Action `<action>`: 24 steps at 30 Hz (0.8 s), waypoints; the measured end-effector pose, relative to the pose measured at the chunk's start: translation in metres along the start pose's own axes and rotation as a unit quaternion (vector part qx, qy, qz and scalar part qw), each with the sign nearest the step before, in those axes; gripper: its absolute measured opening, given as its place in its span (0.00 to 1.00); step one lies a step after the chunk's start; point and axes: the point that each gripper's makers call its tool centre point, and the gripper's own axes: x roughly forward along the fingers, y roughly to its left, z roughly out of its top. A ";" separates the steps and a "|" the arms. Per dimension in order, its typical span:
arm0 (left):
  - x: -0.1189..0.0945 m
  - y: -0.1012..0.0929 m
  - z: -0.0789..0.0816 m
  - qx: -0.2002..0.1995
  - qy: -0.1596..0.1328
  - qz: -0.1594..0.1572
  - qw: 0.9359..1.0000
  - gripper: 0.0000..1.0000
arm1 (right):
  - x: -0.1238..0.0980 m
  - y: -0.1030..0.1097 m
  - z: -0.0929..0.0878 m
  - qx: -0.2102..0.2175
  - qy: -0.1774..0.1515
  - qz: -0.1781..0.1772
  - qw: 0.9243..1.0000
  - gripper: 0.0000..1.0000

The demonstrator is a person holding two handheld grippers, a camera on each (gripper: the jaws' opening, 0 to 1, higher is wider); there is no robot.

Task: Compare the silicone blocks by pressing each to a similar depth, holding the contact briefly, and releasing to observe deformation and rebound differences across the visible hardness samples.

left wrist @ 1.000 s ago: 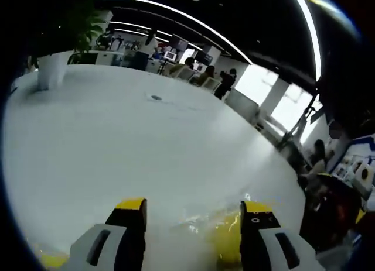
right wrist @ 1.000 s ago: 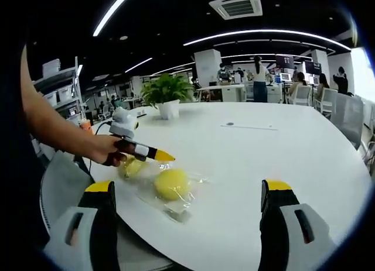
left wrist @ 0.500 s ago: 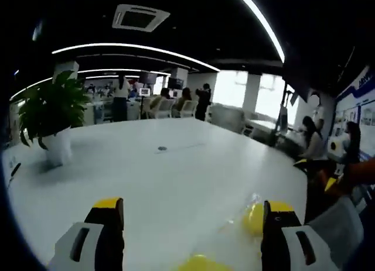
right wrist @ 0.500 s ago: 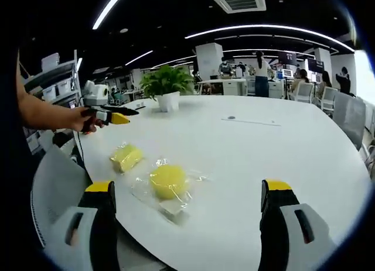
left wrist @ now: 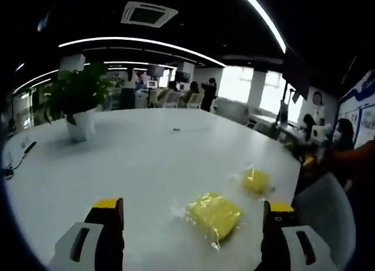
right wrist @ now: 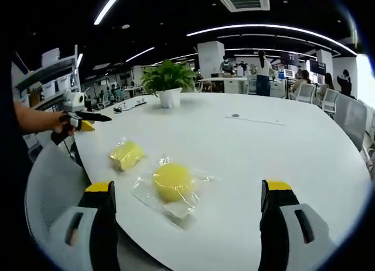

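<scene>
Withdrawn left hand-held gripper (right wrist: 82, 120) now apparently clear of blocks (right wrist: 126, 155).

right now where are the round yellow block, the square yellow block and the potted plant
round yellow block (right wrist: 171, 181), right gripper view, middle of its top
square yellow block (right wrist: 126, 155), right gripper view, centre of its top face
potted plant (right wrist: 170, 97), right gripper view, white pot
</scene>
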 end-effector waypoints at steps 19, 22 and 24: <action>-0.023 -0.012 0.001 0.027 -0.068 -0.011 0.997 1.00 | -0.005 0.010 -0.012 -0.014 0.009 -0.002 1.000 0.97; -0.023 -0.009 0.000 0.015 -0.073 -0.007 0.997 1.00 | -0.003 0.009 -0.009 -0.017 0.009 -0.002 1.000 0.97; -0.023 -0.007 0.001 0.013 -0.077 -0.002 0.997 1.00 | -0.001 0.009 -0.010 -0.017 0.009 -0.001 1.000 0.97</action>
